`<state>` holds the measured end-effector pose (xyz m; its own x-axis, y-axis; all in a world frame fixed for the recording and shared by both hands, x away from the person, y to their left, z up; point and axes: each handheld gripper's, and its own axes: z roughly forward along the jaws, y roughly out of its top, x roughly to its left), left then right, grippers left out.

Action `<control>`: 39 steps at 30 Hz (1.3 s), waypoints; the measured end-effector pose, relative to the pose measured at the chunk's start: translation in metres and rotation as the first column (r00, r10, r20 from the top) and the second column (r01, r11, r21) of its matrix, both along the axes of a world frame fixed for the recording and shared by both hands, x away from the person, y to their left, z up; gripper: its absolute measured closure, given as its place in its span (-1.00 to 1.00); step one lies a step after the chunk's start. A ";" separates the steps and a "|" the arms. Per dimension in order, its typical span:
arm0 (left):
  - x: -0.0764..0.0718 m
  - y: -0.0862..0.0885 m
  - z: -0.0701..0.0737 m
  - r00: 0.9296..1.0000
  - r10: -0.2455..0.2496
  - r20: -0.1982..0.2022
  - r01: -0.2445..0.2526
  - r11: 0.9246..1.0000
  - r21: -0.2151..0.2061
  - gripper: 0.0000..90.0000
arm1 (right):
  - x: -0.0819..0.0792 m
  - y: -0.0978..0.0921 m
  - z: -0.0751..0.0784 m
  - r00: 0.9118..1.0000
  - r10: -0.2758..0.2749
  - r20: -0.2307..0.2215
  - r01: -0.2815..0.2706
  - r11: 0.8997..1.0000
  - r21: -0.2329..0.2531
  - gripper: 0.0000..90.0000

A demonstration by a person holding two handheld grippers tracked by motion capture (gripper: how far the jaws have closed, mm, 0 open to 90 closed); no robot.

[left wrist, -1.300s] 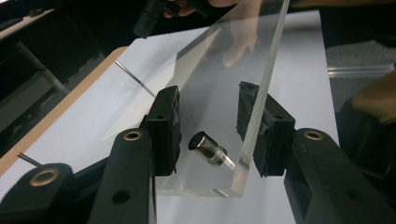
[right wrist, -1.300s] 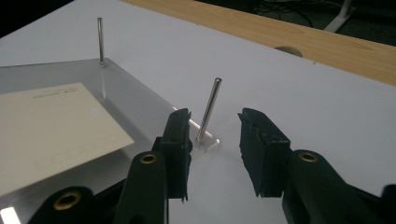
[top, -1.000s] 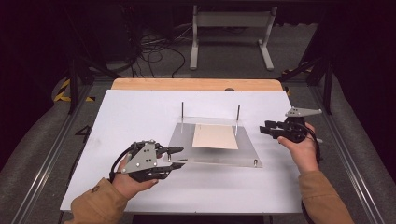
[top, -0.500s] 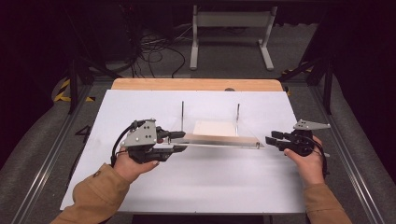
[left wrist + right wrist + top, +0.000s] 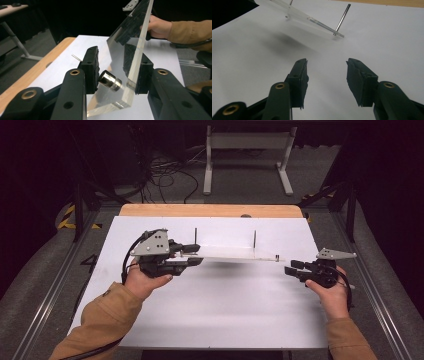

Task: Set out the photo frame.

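One clear acrylic plate (image 5: 230, 254) with two upright pins hung above the white table (image 5: 210, 315), clamped at its nine o'clock edge by the left gripper (image 5: 192, 257); the right gripper (image 5: 291, 268), agape and empty at three o'clock, would best steady that free edge

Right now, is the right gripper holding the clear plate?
No. The right gripper has its jaws spread with nothing between them, and the clear plate hangs ahead of it, apart from both jaws.
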<state>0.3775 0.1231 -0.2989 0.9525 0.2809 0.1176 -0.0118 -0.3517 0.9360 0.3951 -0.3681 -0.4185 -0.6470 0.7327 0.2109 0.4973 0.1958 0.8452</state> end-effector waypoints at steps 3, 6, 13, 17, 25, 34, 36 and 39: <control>0.007 0.000 0.004 1.000 0.012 0.001 -0.012 1.000 -0.017 0.37 | -0.001 -0.001 0.001 1.000 -0.003 -0.001 0.003 1.000 0.006 0.14; 0.014 -0.001 0.007 1.000 0.022 -0.006 -0.022 0.999 -0.039 0.35 | -0.002 -0.001 0.000 1.000 -0.004 -0.002 0.004 1.000 0.004 0.14; 0.038 -0.003 0.009 0.997 0.061 -0.040 -0.063 0.995 -0.074 0.29 | -0.002 -0.001 0.000 1.000 0.001 0.004 -0.001 1.000 0.004 0.14; 0.049 -0.005 0.012 0.995 0.093 -0.036 -0.096 0.990 -0.099 0.26 | -0.003 0.000 0.001 1.000 0.002 0.004 -0.002 1.000 0.008 0.13; 0.074 -0.009 0.005 0.989 0.133 -0.067 -0.141 0.979 -0.146 0.19 | -0.003 0.001 -0.001 1.000 0.008 0.003 -0.008 1.000 0.008 0.12; 0.102 -0.012 -0.015 0.977 0.137 -0.165 -0.171 0.962 -0.212 0.12 | -0.004 0.000 -0.001 1.000 0.008 -0.003 -0.008 1.000 0.016 0.11; 0.107 -0.012 -0.018 0.975 0.146 -0.168 -0.179 0.962 -0.204 0.12 | -0.003 0.001 -0.002 1.000 0.008 -0.002 -0.008 1.000 0.016 0.10; 0.112 -0.013 -0.022 0.973 0.142 -0.181 -0.181 0.958 -0.221 0.12 | -0.003 0.001 -0.002 1.000 0.011 -0.003 -0.010 1.000 0.017 0.10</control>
